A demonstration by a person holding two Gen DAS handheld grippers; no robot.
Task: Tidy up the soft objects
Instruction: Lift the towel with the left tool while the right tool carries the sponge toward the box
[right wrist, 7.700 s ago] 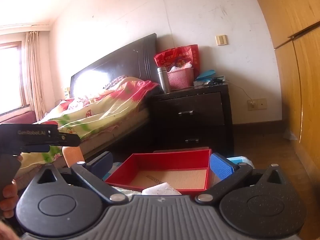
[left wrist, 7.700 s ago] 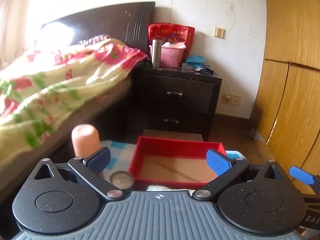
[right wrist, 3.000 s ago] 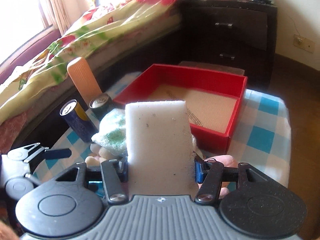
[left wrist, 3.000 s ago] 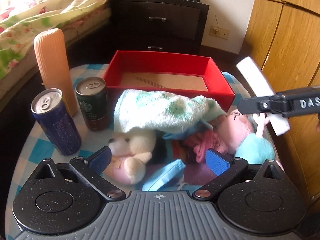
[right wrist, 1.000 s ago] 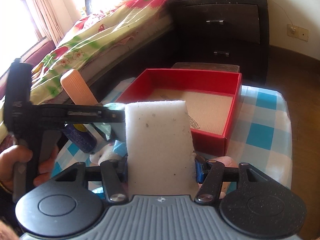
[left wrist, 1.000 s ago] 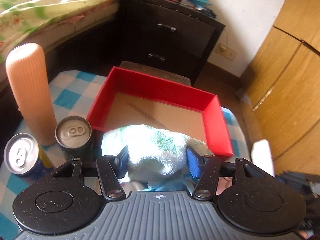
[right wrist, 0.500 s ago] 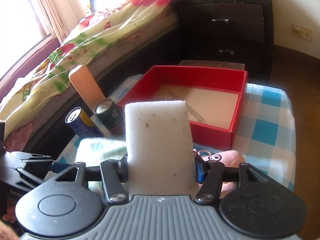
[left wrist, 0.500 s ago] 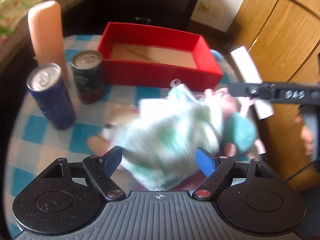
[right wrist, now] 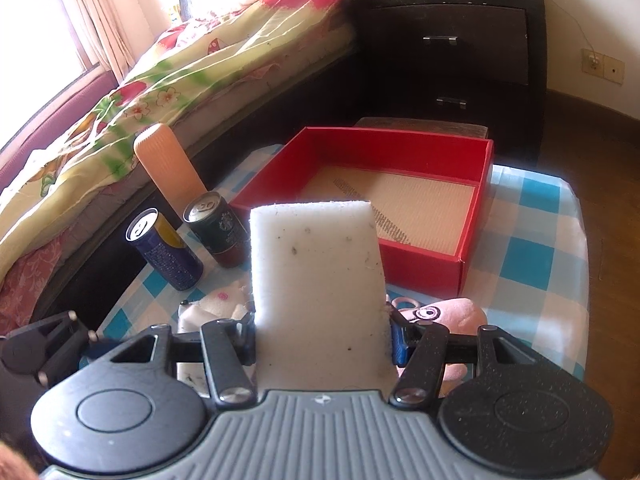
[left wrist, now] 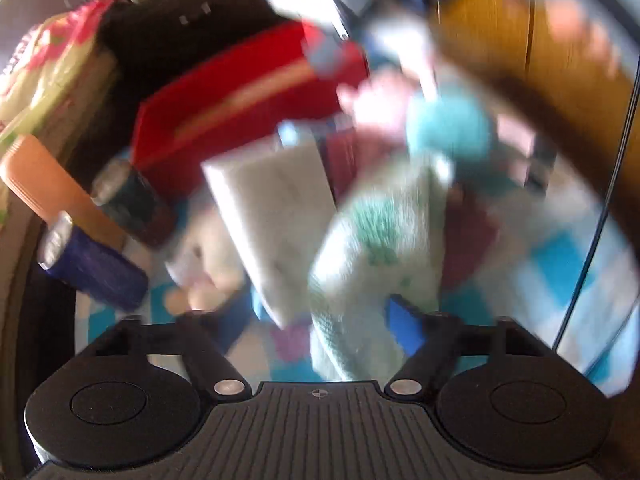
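Checked blue-and-white cloth covers the table (right wrist: 532, 240), which is set near a bed (right wrist: 168, 80) at far left and a dark nightstand (right wrist: 452, 48) at far centre. A red box (right wrist: 474, 204) with a tan floor is placed at the table's far side, open and holding nothing. Left of it, an orange ribbed cylinder (right wrist: 164, 164), a dark green can (right wrist: 218, 228) and a blue can (right wrist: 164, 252) are lined up. A white sponge block (right wrist: 316, 280) is clamped upright in the right gripper (right wrist: 322, 340), blocking the near wall of the box. A pink plush toy (right wrist: 460, 320) is seen just beyond the right finger. In the blurred left view, a mint-green towel (left wrist: 380, 248) lies between the closing jaws of the left gripper (left wrist: 316, 320); contact cannot be judged. Beside it lie a second white block (left wrist: 276, 216) and a teal pompom (left wrist: 448, 128).
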